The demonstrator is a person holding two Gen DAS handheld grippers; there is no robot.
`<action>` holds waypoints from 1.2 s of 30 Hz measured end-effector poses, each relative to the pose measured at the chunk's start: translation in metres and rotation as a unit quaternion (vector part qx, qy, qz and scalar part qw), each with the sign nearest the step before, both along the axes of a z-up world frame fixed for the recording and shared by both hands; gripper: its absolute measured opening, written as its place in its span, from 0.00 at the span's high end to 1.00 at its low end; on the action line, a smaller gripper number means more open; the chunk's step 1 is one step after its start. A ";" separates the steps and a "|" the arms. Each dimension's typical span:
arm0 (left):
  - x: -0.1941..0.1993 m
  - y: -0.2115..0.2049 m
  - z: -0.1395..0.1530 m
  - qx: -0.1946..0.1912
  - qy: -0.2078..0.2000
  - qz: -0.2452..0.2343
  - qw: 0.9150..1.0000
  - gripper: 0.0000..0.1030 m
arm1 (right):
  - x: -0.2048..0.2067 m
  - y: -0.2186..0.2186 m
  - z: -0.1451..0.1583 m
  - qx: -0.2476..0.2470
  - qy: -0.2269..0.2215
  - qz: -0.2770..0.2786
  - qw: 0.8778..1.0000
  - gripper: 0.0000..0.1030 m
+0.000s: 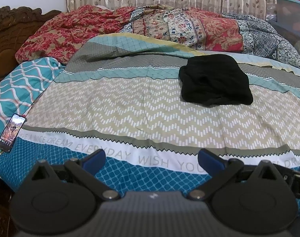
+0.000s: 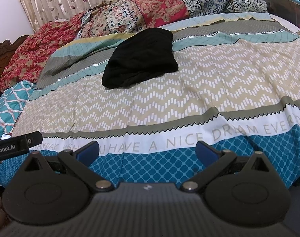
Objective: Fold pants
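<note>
Black pants (image 1: 215, 80) sit bunched mid-bed on the patterned bedspread (image 1: 130, 102), well apart from both claws, left claw (image 1: 152, 159) and right claw (image 2: 147, 151) each spread wide and empty over the near edge, phone (image 1: 11, 131) at left.

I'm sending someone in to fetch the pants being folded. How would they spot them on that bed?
Start at the bedspread with its chevron band. The pants lie as a compact black bundle at that band's far edge, short of the floral quilts heaped by the curtain. They are the only plain, unpatterned fabric there.
</note>
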State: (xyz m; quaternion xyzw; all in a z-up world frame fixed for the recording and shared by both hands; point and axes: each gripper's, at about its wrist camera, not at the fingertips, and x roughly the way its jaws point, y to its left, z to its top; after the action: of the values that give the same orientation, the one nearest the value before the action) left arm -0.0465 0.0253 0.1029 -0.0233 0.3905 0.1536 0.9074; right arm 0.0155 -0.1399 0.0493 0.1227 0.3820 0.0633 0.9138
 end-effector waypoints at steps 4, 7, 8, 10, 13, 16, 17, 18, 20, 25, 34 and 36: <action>0.001 -0.001 -0.002 0.001 0.007 -0.001 1.000 0.00 | 0.000 0.000 0.000 0.000 0.001 0.001 1.000 0.00; 0.001 -0.001 -0.003 -0.001 0.012 0.000 1.000 0.00 | 0.000 0.000 0.000 -0.001 0.002 0.003 1.000 0.00; 0.002 -0.001 -0.004 0.000 0.015 0.000 1.000 0.00 | 0.000 0.000 0.000 -0.001 0.001 0.002 1.000 0.00; 0.003 -0.001 -0.006 -0.001 0.022 0.001 1.000 0.00 | -0.001 0.000 0.000 -0.001 0.000 0.002 1.000 0.00; 0.004 -0.001 -0.008 0.000 0.030 0.003 1.000 0.00 | -0.001 0.000 0.001 -0.002 -0.003 0.002 1.000 0.00; 0.005 -0.003 -0.010 0.003 0.035 0.001 0.999 0.00 | -0.001 0.000 0.002 -0.003 -0.003 0.003 1.000 0.00; 0.005 -0.003 -0.011 0.004 0.037 0.001 0.999 0.00 | -0.001 0.000 0.002 -0.003 -0.003 0.003 1.000 0.00; 0.005 -0.003 -0.011 0.005 0.039 0.000 0.999 0.00 | -0.001 0.000 0.001 -0.002 -0.002 0.003 1.000 0.00; 0.005 -0.004 -0.012 0.007 0.042 -0.002 0.999 0.00 | -0.002 0.000 0.001 -0.002 -0.001 0.002 1.000 0.00; 0.007 -0.004 -0.014 0.007 0.049 -0.004 0.999 0.00 | -0.002 0.000 0.001 -0.002 -0.001 0.003 1.000 0.00; 0.008 -0.006 -0.017 0.009 0.056 -0.006 0.998 0.00 | -0.002 0.000 0.000 -0.001 0.003 0.004 1.000 0.00; 0.008 -0.005 -0.018 0.009 0.058 -0.005 0.998 0.00 | -0.002 0.000 0.000 -0.001 0.003 0.004 1.000 0.00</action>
State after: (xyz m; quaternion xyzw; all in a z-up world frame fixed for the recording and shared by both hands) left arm -0.0387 0.0199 0.0848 -0.0041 0.4411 0.1534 0.8842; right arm 0.0137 -0.1400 0.0493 0.1208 0.3851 0.0660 0.9125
